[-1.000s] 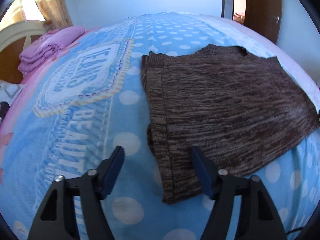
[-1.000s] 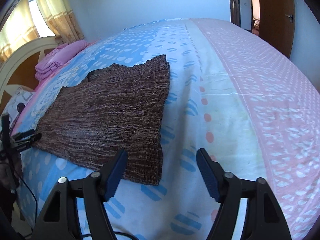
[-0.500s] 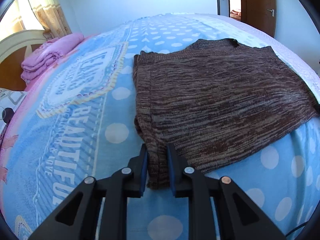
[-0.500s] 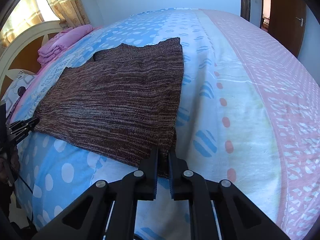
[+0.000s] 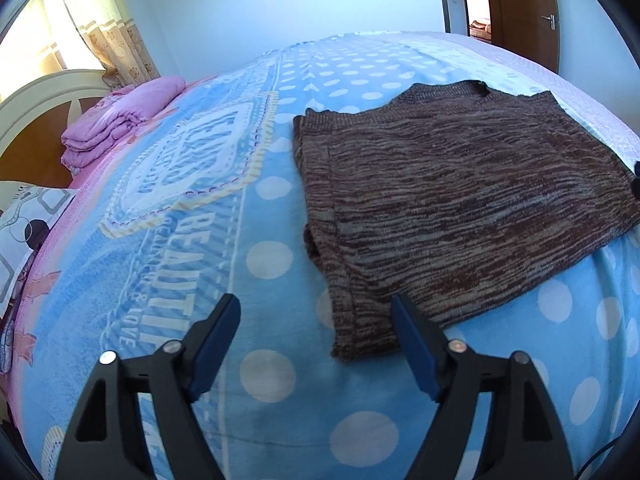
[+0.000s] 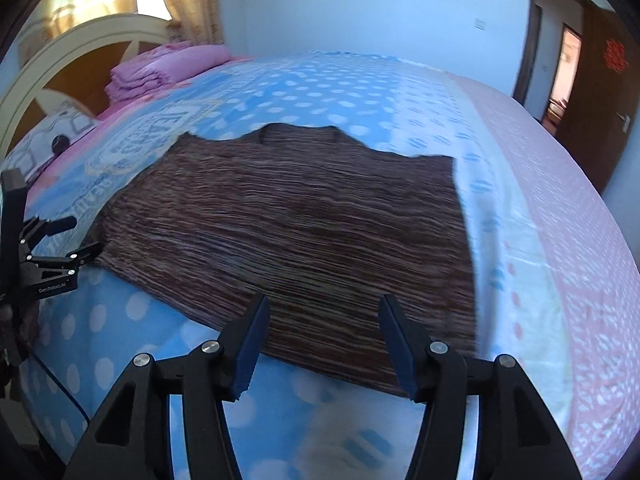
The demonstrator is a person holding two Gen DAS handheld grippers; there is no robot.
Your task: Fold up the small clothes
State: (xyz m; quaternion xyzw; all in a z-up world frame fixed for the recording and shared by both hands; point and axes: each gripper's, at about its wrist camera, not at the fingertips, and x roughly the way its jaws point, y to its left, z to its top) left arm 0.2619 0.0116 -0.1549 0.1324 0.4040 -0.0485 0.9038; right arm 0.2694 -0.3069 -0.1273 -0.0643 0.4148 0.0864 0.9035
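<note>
Sweater [image 5: 460, 200] lies flat on the bed [image 5: 160, 240], sides folded in. Left gripper [image 5: 316, 344] and right gripper [image 6: 320, 340] jaws wide apart, holding nothing. Next, likely: pinch hem corners, fold upward.

One sweater [image 5: 460, 208] lies on one bed [image 5: 168, 280], one pink quilt [image 5: 120, 128] at ten o'clock, one pillow [image 5: 24, 224] at nine, and two grippers [image 5: 316, 344] [image 6: 322, 344].
</note>
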